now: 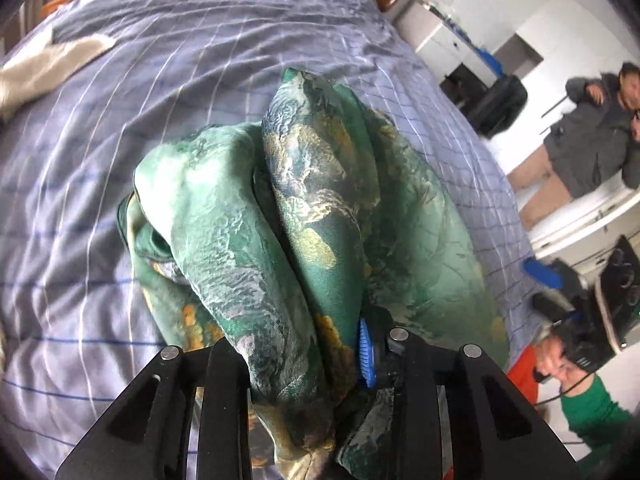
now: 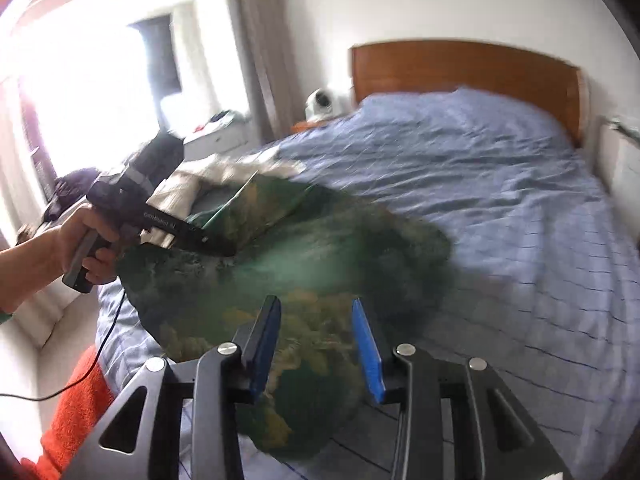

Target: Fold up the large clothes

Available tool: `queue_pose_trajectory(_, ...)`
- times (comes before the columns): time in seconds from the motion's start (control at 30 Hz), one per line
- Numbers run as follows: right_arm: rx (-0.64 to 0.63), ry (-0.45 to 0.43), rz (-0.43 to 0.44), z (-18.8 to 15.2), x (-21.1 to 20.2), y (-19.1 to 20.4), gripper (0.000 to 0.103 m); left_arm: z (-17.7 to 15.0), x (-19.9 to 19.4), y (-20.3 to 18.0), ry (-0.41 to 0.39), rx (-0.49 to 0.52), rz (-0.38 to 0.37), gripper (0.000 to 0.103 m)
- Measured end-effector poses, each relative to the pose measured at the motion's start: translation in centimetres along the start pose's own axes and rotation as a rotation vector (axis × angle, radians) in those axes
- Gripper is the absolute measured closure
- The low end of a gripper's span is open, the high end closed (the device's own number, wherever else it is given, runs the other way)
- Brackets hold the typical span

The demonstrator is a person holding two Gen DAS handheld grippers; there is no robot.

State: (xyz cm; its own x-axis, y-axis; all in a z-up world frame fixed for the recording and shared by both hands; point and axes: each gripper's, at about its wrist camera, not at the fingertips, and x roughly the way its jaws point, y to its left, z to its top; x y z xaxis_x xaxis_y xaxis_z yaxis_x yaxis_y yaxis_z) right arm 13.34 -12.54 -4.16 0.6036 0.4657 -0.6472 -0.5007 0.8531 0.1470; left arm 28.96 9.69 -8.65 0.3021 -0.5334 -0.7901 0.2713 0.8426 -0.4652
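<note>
On blue checked bedsheet (image 1: 120, 168), green patterned garment (image 1: 248, 216), cream cloth (image 1: 44, 68) beyond

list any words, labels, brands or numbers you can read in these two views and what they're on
Nothing can be read for certain in either view.
Left gripper: a line of white lettering along its black body, too blurred by motion to read.
Green patterned garment: printed foliage only, no text.
Blue checked bedsheet: plain lines, no text.
Black device at the right edge of the left wrist view: no legible marking.

Green garment (image 2: 304, 264) motion-blurred in right view; folds hide left claw's (image 1: 308, 360) left pad
</note>
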Motion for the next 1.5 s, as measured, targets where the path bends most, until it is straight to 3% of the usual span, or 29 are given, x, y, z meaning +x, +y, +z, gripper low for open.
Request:
queue_pose_trajectory(0.17,-0.005,0.213,0.068,-3.0,8.0,1.5,0.065,-2.3,1.8,4.2,0.006,-0.108,-0.048,0.069)
queue_pose_trajectory(0.33,0.096,0.255,0.059,-5.2,10.9,0.5,0.067,-3.7,4.0,7.2,-0.027,-0.230,-0.145,0.066)
queue_pose_trajectory(0.47,0.101,0.334,0.058,-2.0,10.5,0.7,0.067,-3.5,3.6,6.8,-0.039,-0.212,-0.149,0.065)
queue_pose_trajectory(0.57,0.063,0.265,0.090,3.5,10.5,1.6,0.067,-3.8,3.5,6.8,-0.059,-0.222,-0.170,0.065)
queue_pose_trajectory(0.7,-0.028,0.263,0.143,8.9,17.3,3.6,0.067,-4.5,3.5,7.4,-0.068,-0.220,-0.182,0.065)
queue_pose_trajectory(0.8,-0.067,0.359,0.204,9.4,24.2,4.8,0.067,-4.6,3.5,7.7,-0.068,-0.209,-0.160,0.066)
queue_pose_trajectory(0.87,-0.073,0.485,0.171,7.8,29.3,5.4,0.068,-4.9,4.2,8.6,-0.067,-0.231,-0.130,0.067)
queue_pose_trajectory(0.97,-0.093,0.504,0.143,6.5,31.7,5.5,0.068,-4.8,4.9,9.9,-0.077,-0.280,-0.179,0.069)
queue_pose_trajectory(1.13,-0.034,0.476,0.165,6.6,31.0,4.3,0.068,-4.4,4.8,9.1,-0.077,-0.244,-0.164,0.068)
queue_pose_trajectory(1.23,-0.065,0.469,0.130,8.2,28.1,5.2,0.065,-4.4,4.6,8.8,-0.083,-0.228,-0.164,0.067)
queue_pose_trajectory(1.37,-0.125,0.406,0.200,7.9,19.6,5.6,0.065,-4.7,4.5,9.1,-0.080,-0.230,-0.177,0.067)
queue_pose_trajectory(1.5,-0.221,0.396,0.119,3.7,9.8,5.2,0.065,-4.9,4.4,9.2,-0.082,-0.228,-0.180,0.067)
